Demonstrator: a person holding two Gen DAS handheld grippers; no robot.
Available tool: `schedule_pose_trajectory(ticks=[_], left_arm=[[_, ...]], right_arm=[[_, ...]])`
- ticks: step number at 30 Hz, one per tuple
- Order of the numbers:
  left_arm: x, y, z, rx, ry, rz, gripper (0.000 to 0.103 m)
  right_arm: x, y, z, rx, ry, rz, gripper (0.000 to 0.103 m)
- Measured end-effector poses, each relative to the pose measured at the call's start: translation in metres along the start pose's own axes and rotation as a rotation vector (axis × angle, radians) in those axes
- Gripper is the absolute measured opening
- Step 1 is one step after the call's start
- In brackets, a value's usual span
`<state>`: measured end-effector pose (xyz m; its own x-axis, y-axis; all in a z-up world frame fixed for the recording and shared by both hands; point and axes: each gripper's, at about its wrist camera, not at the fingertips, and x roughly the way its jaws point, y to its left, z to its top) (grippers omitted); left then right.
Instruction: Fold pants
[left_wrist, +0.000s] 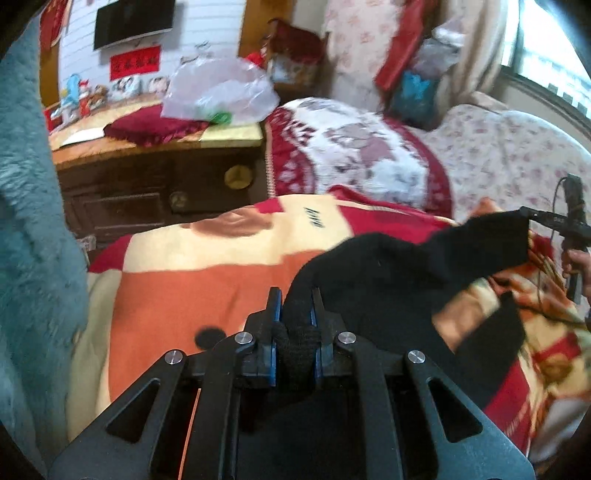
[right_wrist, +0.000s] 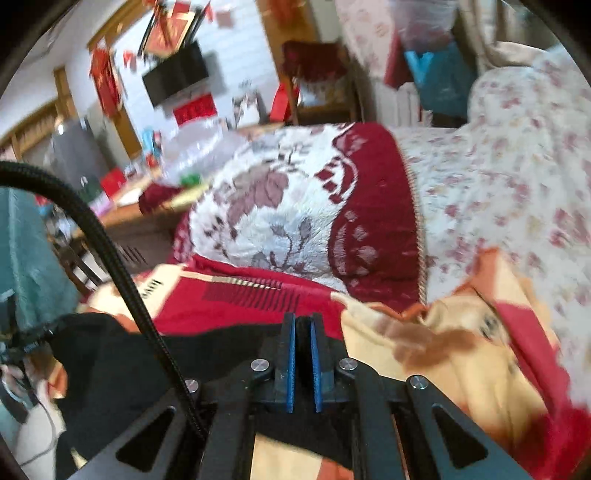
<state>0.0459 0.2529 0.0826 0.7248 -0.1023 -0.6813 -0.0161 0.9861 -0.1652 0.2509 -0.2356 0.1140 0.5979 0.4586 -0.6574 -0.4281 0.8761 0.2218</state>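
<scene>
1. Pants of soft black knit fabric (left_wrist: 391, 273) hang lifted between the two tongs, above a fleece blanket in orange, cream and red (left_wrist: 207, 273) spread on the bed.
2. Left tongs (left_wrist: 296, 295) are clenched on a bunched fold of the pants, which swells out between the blue pads (left_wrist: 275, 354).
3. From the left tongs the cloth runs rightward and up to the right tongs (left_wrist: 524, 213), seen at the far right edge with a bare hand (left_wrist: 576, 260) on the handle.
4. In the right wrist view, the right tongs (right_wrist: 303, 319) are clamped tight on a thin edge of the pants (right_wrist: 122, 365), the cloth trailing off to their left.
5. Ahead of both tongs lies a plush red-and-white floral cushion (right_wrist: 295, 206); right of it, a pale floral sofa cover (right_wrist: 517, 177).
</scene>
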Motion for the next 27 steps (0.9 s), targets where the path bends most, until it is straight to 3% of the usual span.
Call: schedule_pose_trajectory(ticks=[3,10,14,18,20,22,23,24,27], left_arm=[[-0.024,-0.007,-0.028,0.014,0.0,-0.016,0.012],[-0.034,0.003,-0.092,-0.044,0.099,0.01,0.012],[-0.034,0.001,-0.113,-0.051,0.119,0.026,0.013],[-0.041,0.0,-0.117,-0.09,0.116,0.021,0.017],[-0.048,0.003,-0.118,-0.12,0.117,0.009,0.026],[-0.059,0.004,-0.118,-0.138,0.113,0.017,0.038],[-0.063,0.004,-0.118,-0.143,0.111,0.019,0.041],[-0.068,0.004,-0.119,-0.153,0.107,0.017,0.04],[-0.081,0.008,-0.119,-0.224,0.098,-0.007,0.042]], right_arm=[[-0.032,-0.01,-0.037,0.022,0.02,-0.006,0.007],[-0.037,-0.041,-0.122,0.141,0.184,-0.038,0.007],[-0.029,-0.039,-0.15,0.13,0.278,-0.066,0.007],[-0.027,-0.034,-0.153,0.105,0.314,-0.112,0.008],[-0.035,-0.027,-0.15,0.092,0.286,-0.118,0.014],[-0.048,-0.012,-0.147,0.064,0.222,-0.099,0.028],[-0.052,-0.006,-0.146,0.058,0.202,-0.086,0.046],[-0.056,0.006,-0.146,0.043,0.17,-0.047,0.052],[-0.057,0.042,-0.149,-0.018,0.13,0.048,0.052]])
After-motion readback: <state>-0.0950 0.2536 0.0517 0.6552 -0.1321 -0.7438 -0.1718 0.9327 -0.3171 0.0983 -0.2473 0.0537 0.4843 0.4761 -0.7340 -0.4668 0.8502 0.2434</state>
